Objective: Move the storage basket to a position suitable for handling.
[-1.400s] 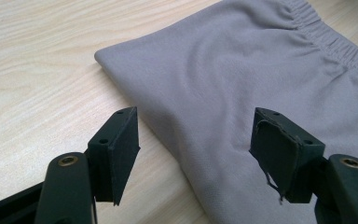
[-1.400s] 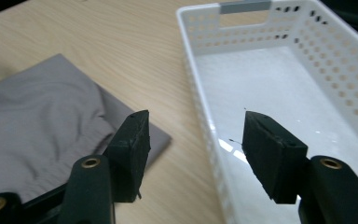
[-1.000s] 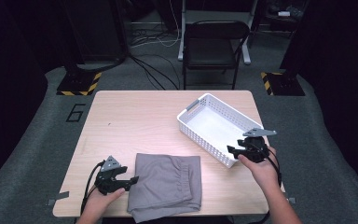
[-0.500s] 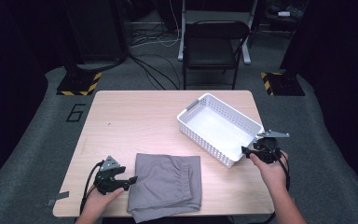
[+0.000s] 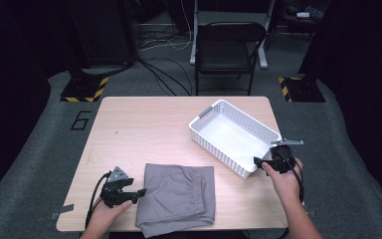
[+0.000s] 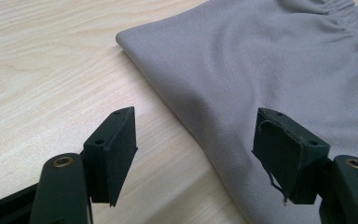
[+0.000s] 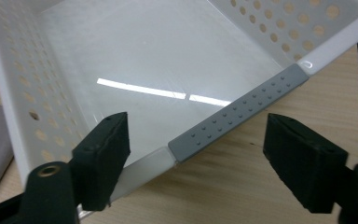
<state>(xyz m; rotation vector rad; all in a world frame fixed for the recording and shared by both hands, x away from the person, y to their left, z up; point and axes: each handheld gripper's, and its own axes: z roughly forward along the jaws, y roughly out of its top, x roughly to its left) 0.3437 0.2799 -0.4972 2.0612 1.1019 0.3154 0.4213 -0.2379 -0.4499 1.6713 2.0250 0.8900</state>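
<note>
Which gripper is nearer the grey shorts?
Left. The left gripper is at the grey shorts' left edge; the right gripper is across the table at the white basket's near end.

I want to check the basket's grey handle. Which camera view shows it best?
The right gripper view: the grey handle lies close between open jaws, its dots clear. In the high view the white basket shows whole, its far handle small. The left gripper view looks at grey cloth.

Grey shorts (image 5: 176, 196) (plain), white perforated basket (image 5: 231, 132)
</note>
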